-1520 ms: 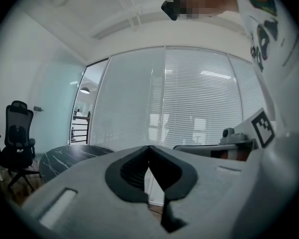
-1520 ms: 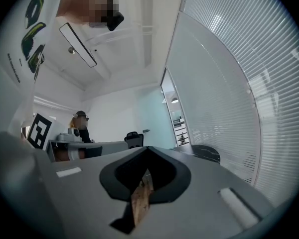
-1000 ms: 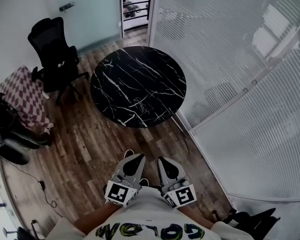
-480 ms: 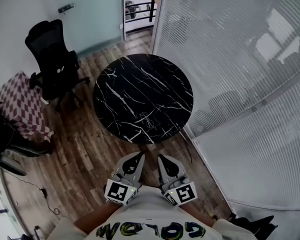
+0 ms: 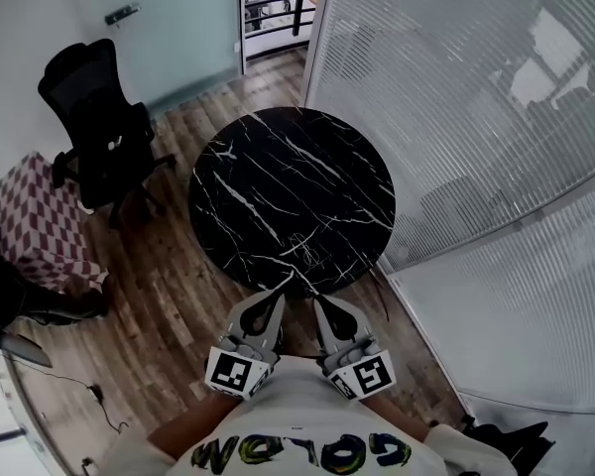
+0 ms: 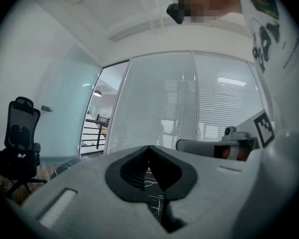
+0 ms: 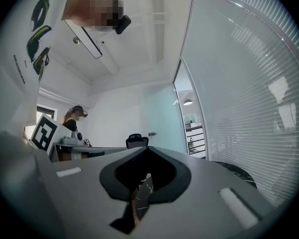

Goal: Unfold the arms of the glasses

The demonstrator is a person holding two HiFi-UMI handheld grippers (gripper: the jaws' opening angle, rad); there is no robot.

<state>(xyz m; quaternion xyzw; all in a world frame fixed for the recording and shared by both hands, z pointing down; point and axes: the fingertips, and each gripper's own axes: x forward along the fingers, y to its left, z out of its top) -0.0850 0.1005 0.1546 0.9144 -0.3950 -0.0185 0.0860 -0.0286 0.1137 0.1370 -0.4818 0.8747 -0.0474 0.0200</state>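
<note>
A pair of thin-framed glasses (image 5: 299, 247) lies on the round black marble table (image 5: 278, 167), close to its near edge; I cannot make out how its arms are set. Both grippers are held level side by side in front of the person's chest, tips just short of the table's near rim. My left gripper (image 5: 276, 297) is shut with nothing in it, and its own view shows the jaws (image 6: 149, 149) meeting. My right gripper (image 5: 319, 301) is likewise shut and empty, jaws (image 7: 148, 149) together. The table's veined top shows through the gap below each pair of pads.
A black office chair (image 5: 94, 117) stands left of the table, with a checked seat (image 5: 35, 221) beyond it. A curved frosted glass wall (image 5: 476, 137) runs along the right. An open doorway (image 5: 273, 8) is at the back. Another person (image 7: 75, 117) stands far off.
Both grippers have travelled forward together over the wooden floor, still shut. The table and the glasses now sit much nearer to their tips.
</note>
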